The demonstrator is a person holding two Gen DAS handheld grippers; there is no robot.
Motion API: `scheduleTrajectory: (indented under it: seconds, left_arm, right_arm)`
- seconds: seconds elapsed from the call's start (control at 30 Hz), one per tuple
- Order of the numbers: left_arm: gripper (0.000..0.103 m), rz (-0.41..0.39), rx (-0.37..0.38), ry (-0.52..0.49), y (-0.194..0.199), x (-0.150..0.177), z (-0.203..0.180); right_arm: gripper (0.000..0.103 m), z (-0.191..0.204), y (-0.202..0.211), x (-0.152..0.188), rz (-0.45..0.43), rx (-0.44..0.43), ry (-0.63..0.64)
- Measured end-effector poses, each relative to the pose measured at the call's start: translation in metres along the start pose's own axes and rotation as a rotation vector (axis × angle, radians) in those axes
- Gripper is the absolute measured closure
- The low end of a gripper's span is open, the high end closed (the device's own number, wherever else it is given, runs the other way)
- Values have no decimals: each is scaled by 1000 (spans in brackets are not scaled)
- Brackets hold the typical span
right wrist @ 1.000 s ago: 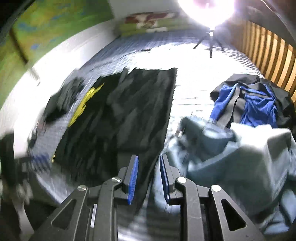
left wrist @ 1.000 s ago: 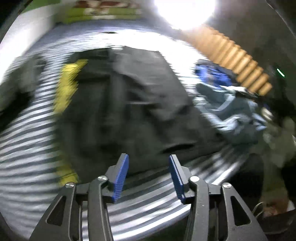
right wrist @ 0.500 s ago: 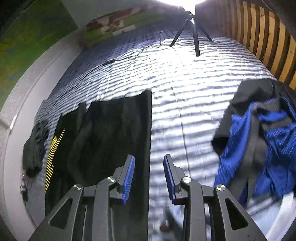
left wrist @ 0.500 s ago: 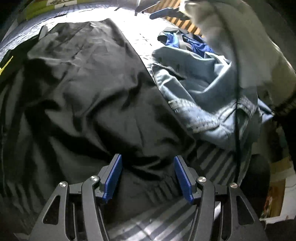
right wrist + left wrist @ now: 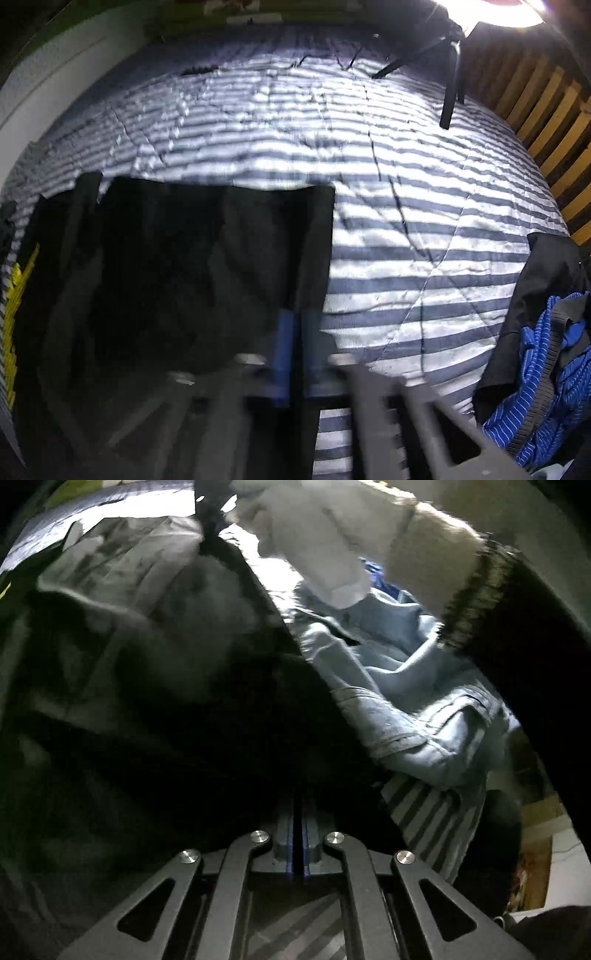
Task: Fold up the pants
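We have the black pants [image 5: 192, 273] flat on the striped bed [image 5: 424, 229], long axis running away from us. Our left claw [image 5: 298, 812] has just pinched shut on the near waistband; our right claw [image 5: 293, 332], closed too, sits at their right edge.

A striped bed [image 5: 424, 229] fills the frame. Black pants [image 5: 192, 266] lie lower left, a blue-black garment [image 5: 546, 354] lower right, a tripod [image 5: 448, 96] upper right.

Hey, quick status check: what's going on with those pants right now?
Left gripper shut on black pants. Right gripper just closed at their edge, blurred. Light blue jeans crowd alongside.
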State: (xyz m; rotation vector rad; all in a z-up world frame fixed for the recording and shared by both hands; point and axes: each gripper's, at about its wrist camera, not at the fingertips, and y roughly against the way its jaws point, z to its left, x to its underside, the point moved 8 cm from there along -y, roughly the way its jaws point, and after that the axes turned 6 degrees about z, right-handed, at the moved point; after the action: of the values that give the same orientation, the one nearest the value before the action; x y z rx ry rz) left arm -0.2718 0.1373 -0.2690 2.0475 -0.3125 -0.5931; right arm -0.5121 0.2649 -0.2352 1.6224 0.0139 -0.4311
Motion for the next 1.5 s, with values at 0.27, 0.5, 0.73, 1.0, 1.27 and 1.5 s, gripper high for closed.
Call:
scheduleTrajectory:
  seconds: [0.27, 0.5, 0.73, 1.0, 1.27, 1.5]
  left_arm:
    - [102, -23, 38, -70, 5, -6, -31]
    - [101, 38, 98, -128, -11, -10, -56]
    - [77, -38, 115, -1, 43, -12, -7]
    - [64, -276, -219, 263, 154, 6, 152]
    - [49, -286, -342, 595, 196, 83, 295]
    - [44, -295, -346, 587, 198, 98, 302]
  right_arm:
    - [102, -31, 28, -4, -73, -33, -39]
    - [101, -74, 14, 0, -55, 13, -109]
    - [86, -56, 66, -18, -157, 40, -63]
    - [86, 111, 68, -41, -138, -191, 184]
    - [80, 191, 11, -46, -8, -224, 178]
    - [97, 196, -9, -47, 9, -171, 170]
